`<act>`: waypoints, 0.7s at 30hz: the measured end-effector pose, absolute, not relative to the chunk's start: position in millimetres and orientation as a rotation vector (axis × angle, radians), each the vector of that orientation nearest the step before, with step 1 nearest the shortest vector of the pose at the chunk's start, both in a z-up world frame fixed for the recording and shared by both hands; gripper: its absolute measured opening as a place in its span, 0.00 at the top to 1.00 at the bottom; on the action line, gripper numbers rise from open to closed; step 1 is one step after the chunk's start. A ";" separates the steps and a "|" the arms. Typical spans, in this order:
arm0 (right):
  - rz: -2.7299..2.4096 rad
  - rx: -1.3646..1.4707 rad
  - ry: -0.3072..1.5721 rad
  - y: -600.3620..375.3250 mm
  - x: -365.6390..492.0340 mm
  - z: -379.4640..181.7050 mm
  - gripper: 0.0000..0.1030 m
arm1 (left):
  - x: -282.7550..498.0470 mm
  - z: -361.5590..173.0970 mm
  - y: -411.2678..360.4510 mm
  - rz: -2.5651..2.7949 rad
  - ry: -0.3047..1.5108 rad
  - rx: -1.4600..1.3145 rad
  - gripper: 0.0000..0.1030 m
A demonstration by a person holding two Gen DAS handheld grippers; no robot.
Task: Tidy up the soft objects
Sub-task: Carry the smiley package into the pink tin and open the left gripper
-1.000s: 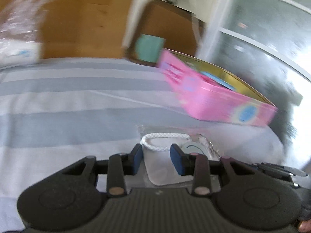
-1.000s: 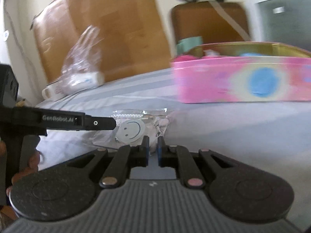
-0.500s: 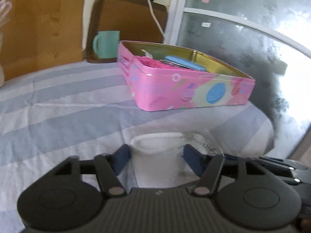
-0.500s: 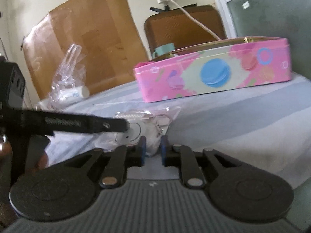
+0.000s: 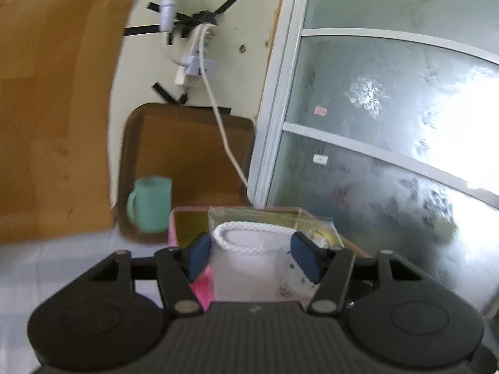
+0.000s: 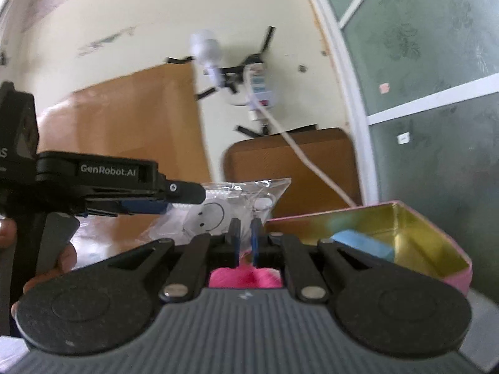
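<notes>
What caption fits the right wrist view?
Right hand-held gripper pinches a clear bag above the open pink tin, left hand-held gripper alongside.

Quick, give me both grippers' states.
Left gripper: open around the clear bag, fingers not pressing it.
Right gripper: closed on the bag's edge.

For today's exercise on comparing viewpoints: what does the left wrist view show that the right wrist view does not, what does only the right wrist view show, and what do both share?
Only the left wrist view shows the green mug and the white braided cord inside the clear bag.

Only the right wrist view shows the left gripper from the side, a hand holding it, the smiley face in the bag, and the blue item and pink fabric in the tin.

Both show the bag, the pink tin, the brown tray and the white cable.
</notes>
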State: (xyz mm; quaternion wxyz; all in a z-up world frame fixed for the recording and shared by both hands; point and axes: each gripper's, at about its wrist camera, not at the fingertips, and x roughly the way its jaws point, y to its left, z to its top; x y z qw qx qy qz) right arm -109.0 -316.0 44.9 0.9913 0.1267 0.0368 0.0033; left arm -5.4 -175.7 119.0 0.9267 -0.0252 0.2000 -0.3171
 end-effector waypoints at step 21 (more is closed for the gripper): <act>-0.215 0.378 0.135 -325.5 -119.9 11.9 0.63 | 43.3 65.5 -231.9 -0.442 0.517 0.055 0.02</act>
